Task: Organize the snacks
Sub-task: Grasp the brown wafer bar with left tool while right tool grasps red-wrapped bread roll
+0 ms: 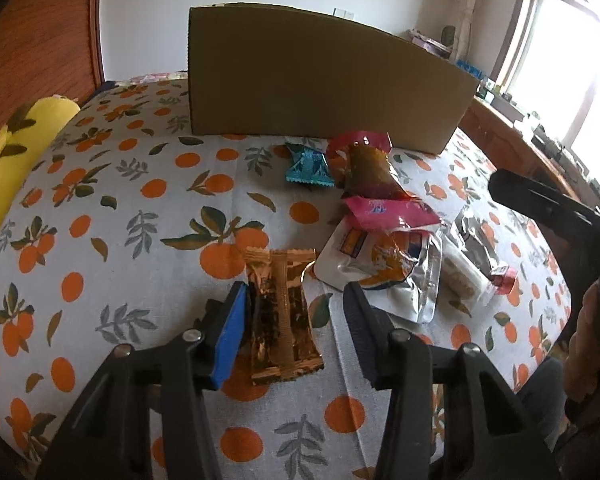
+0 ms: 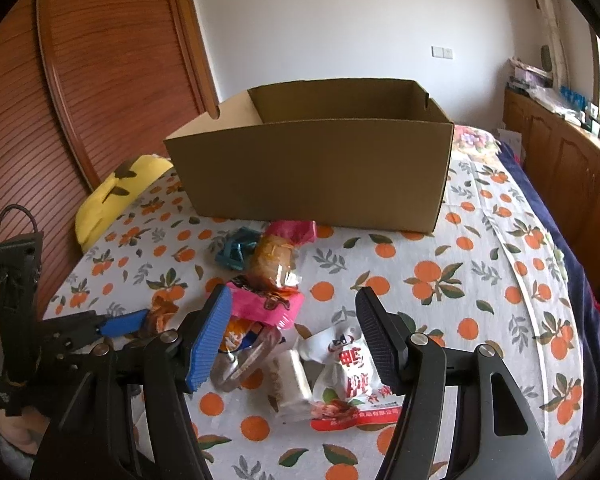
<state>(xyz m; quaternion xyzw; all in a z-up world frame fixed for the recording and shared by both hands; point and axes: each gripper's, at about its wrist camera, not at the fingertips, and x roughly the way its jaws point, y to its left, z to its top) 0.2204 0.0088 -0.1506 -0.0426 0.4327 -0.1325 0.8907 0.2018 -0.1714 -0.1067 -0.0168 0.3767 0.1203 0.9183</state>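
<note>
Left gripper (image 1: 296, 304) spread wide around the brown wrapper (image 1: 282, 316) on the bedspread (image 1: 140, 208); squeeze it mid-length. Right gripper (image 2: 292, 332) gapes empty above the pile; box (image 2: 312, 168) waits behind.

My open cardboard box (image 2: 312, 172) stands upright at the far side of the bed. The snacks lie in a loose heap just near of it: a teal wrapper (image 1: 309, 167), a pink-ended brown packet (image 1: 370, 168), a white-and-orange pouch (image 1: 380, 268) and a red-and-white pouch (image 2: 350, 380). A bronze foil bar (image 1: 282, 316) lies flat, nearest and to the left.
</note>
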